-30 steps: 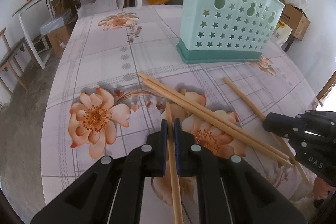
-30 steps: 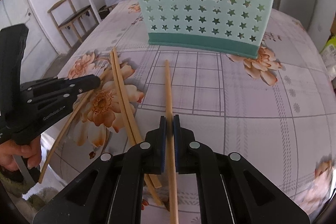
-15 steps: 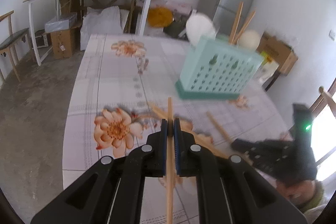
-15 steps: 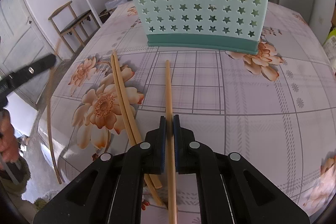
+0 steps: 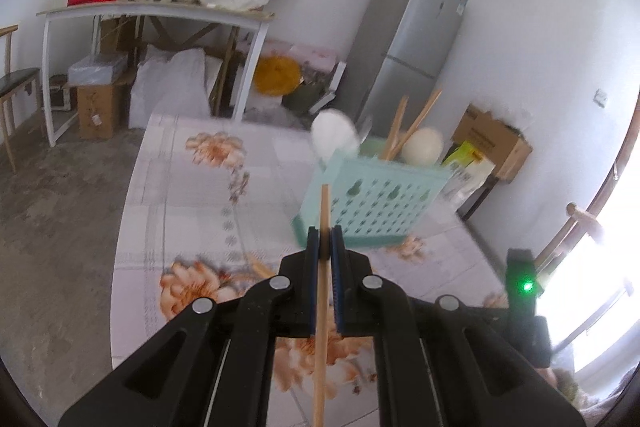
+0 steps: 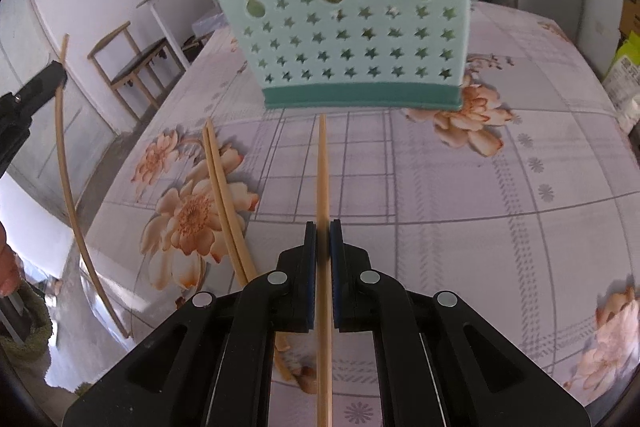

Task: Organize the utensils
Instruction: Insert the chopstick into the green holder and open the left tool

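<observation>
One chopstick [image 5: 325, 223] is pinched by the left tongs [image 5: 325, 247], lifted clear of the surface [image 5: 180, 195]; its long axis is aimed far and slightly right at the mint utensil holder [image 5: 376, 199]. Another chopstick [image 6: 322, 163] is pinched by the right tongs [image 6: 323, 243], pointed at the holder's near wall.

Daylight floods both fisheye views; a window [image 5: 600, 307] at the right glares white, the left view is motion-blurred, and edges curve.
</observation>
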A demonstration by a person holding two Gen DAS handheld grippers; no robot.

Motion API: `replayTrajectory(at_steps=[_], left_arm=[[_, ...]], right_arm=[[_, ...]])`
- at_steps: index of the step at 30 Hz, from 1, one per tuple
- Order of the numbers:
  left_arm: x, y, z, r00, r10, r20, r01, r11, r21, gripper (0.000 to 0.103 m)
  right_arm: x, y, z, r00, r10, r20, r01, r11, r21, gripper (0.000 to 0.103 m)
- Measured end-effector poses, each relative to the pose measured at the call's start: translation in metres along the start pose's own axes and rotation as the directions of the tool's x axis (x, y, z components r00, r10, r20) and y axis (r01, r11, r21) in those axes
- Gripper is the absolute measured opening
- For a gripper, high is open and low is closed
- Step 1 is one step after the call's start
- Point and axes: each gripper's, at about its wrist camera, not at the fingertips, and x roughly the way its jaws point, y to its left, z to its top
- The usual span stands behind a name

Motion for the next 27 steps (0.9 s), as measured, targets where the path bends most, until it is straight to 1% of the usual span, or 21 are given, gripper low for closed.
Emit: replayTrajectory(at_steps=[3, 5, 7, 9, 11, 13, 19, 21, 27], left_arm=[[-0.006, -0.008, 0.011, 0.999, -0.039, 0.037, 0.039, 0.999, 0.007, 0.006], [-0.009, -0.017, 0.023, 0.995, -0.074, 0.070, 0.073, 0.997, 0.022, 0.006], [-0.011, -0.026, 0.035, 0.991, -0.092, 0.101, 0.088, 0.995, 0.040, 0.006], [-0.011, -0.035, 0.046, 0.985, -0.112, 0.130, 0.106, 0.993, 0.051, 0.006], [-0.010, -0.047, 0.061, 0.975, -0.144, 0.169, 0.134, 0.989, 0.066, 0.005], [-0.007, -0.058, 0.076, 0.967, -0.162, 0.199, 0.146, 0.985, 0.089, 0.006], [0.005, -0.084, 0.120, 0.944, -0.180, 0.276, 0.143, 0.979, 0.148, 0.005], [0.008, -0.090, 0.135, 0.934, -0.175, 0.311, 0.129, 0.978, 0.165, 0.005], [0.019, -0.103, 0.166, 0.917, -0.162, 0.364, 0.096, 0.977, 0.192, 0.005]], right_arm=[[-0.005, -0.005, 0.001, 1.000, 0.005, 0.013, -0.005, 1.000, 0.013, 0.005], [-0.006, -0.008, 0.002, 1.000, 0.010, 0.016, -0.010, 1.000, 0.019, 0.005], [-0.006, -0.010, 0.002, 1.000, 0.017, 0.016, -0.017, 1.000, 0.025, 0.005], [-0.004, -0.011, 0.001, 1.000, 0.023, 0.011, -0.023, 0.999, 0.029, 0.005], [-0.002, -0.012, 0.001, 1.000, 0.026, 0.004, -0.026, 0.999, 0.033, 0.005], [0.001, -0.013, 0.001, 0.999, 0.032, -0.003, -0.032, 0.999, 0.037, 0.005], [0.001, -0.017, 0.002, 0.999, 0.041, 0.000, -0.041, 0.998, 0.046, 0.005], [0.001, -0.019, 0.001, 0.999, 0.044, -0.001, -0.044, 0.998, 0.052, 0.005], [0.004, -0.023, 0.001, 0.998, 0.057, -0.011, -0.057, 0.996, 0.062, 0.005]])
